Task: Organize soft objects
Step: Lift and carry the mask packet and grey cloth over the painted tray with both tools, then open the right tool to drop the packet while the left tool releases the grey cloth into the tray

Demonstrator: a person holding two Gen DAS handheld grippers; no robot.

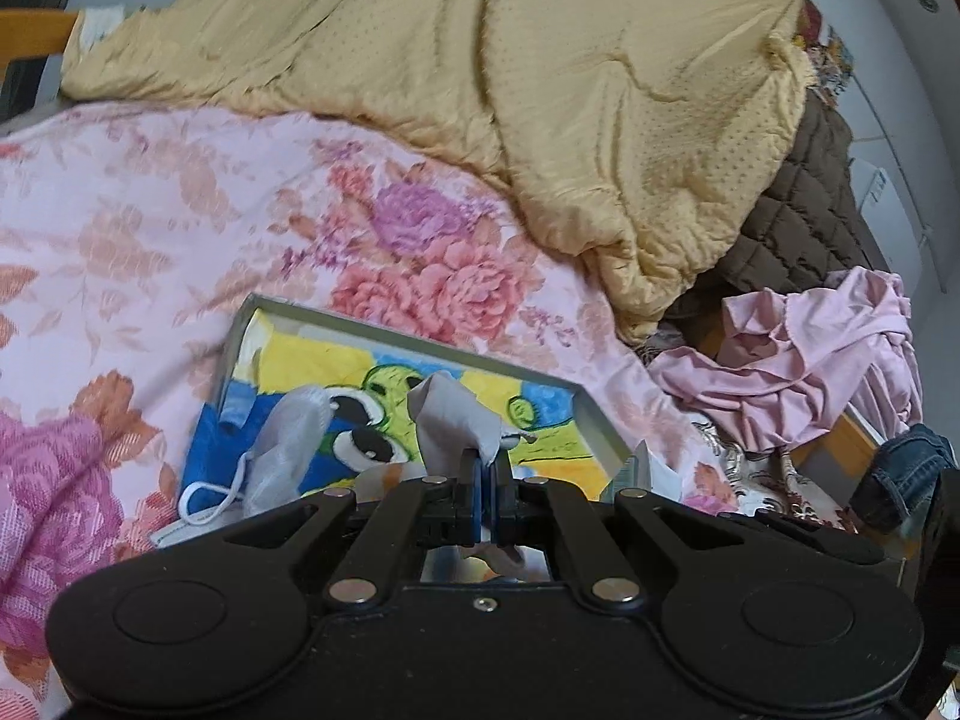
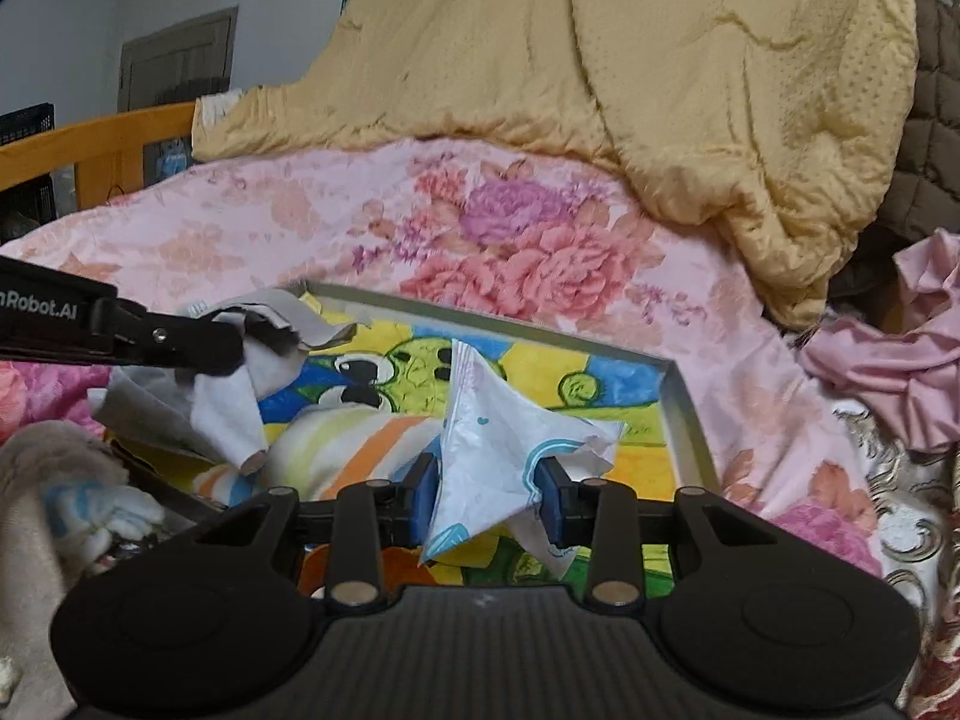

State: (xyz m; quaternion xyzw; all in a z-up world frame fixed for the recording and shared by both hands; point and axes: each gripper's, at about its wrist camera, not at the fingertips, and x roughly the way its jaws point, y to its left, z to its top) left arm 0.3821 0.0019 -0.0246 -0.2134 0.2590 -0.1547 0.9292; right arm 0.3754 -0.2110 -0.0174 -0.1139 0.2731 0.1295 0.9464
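Floral bedspread (image 2: 240,228); L hand-held gripper (image 1: 486,468) pinches grey cloth (image 1: 450,414), R hand-held gripper (image 2: 489,495) clamps white cloth (image 2: 498,438).

Both wrist views close, angled down over bed; share grey tray (image 1: 414,333) (image 2: 678,396), yellow quilt (image 1: 540,90) (image 2: 660,72).

You are working in a home bedroom. A bed with a pink floral bedspread (image 2: 252,240) is filling the view, and a yellow quilt (image 1: 540,90) is lying bunched across its far side beside a brown quilted blanket (image 1: 804,222). Crumpled pink clothing (image 1: 798,360) is piling up at the edge, a wooden bed rail (image 2: 96,144) is showing behind, and a panelled door (image 2: 180,60) is standing in the plain wall.
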